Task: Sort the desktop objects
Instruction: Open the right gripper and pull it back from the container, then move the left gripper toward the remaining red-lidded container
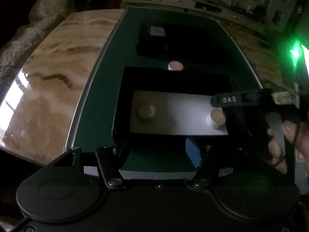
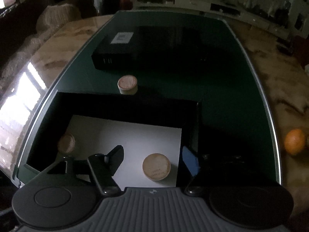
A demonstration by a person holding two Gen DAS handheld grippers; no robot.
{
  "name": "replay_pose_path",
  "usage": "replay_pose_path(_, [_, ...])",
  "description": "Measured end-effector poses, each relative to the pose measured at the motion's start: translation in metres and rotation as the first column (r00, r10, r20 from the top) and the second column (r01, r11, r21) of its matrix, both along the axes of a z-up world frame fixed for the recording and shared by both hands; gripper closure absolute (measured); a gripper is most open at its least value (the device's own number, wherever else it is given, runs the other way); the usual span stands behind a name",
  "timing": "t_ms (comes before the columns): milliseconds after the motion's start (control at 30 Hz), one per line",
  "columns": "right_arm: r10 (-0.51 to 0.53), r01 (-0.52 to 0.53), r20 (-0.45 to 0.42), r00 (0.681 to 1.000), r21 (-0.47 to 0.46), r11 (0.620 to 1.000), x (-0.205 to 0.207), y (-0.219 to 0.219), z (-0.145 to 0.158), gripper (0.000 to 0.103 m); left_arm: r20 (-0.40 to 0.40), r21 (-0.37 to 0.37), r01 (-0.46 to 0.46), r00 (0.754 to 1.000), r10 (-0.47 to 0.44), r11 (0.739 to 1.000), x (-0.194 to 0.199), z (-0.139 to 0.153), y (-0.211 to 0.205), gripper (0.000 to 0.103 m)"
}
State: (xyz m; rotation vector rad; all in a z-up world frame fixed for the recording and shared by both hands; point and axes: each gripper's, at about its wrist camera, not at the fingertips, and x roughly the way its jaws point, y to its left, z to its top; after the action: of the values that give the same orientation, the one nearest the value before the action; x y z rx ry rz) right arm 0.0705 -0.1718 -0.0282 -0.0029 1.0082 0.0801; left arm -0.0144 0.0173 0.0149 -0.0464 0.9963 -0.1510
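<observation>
Three small round wooden pieces in play: one disc [image 2: 156,166] low in the right wrist frame, lying free on the white floor of the open black box [image 2: 125,104], near its right wall; a second disc [image 2: 66,144] at the box's left wall, half in shadow; a third disc [image 2: 127,84] still out on the green mat [image 2: 231,96], just beyond the box's far wall. Right gripper [image 2: 152,160] spread, jaws hanging over the near disc without pinching it, blue pad [image 2: 190,161] just beside the right wall. Left gripper [image 1: 160,152] spread too, nothing between its jaws, held over the mat at the box's near edge. Likely step now: clear the box and fetch the outside disc. Best lifted straight up first, to avoid clipping the wall or nudging the settled piece. Then over the far wall, jaws wide, astride the disc, closing on its sides low down. Beyond, upper frame, a closed black case [image 2: 146,48]; an orange [image 2: 294,141] at right on the marble table [image 2: 48,61].
</observation>
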Motion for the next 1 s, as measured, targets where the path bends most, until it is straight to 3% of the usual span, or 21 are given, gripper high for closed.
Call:
replay_pose_path(67, [-0.008, 0.008, 0.021, 1.0, 0.006, 1.0, -0.003, -0.004, 0.003, 0.02, 0.006, 0.004, -0.002, 1.0, 0.002, 1.0, 0.004, 0.003, -0.002, 0.041])
replay_pose_path(433, [-0.063, 0.061, 0.111, 0.992, 0.023, 0.998, -0.018, -0.026, 0.015, 0.003, 0.021, 0.043, -0.013, 1.0, 0.012, 0.999, 0.032, 0.014, -0.018, 0.033])
replay_pose_path(500, [-0.067, 0.064, 0.118, 0.991, 0.031, 0.997, -0.02, -0.029, 0.015, 0.002, 0.022, 0.052, -0.013, 1.0, 0.012, 0.999, 0.038, 0.015, -0.022, 0.028])
replay_pose_path(1000, [-0.09, 0.077, 0.168, 0.982, 0.085, 0.993, -0.033, -0.047, 0.009, 0.0, 0.009, 0.101, -0.006, 1.0, 0.005, 0.995, 0.105, 0.02, -0.052, 0.026])
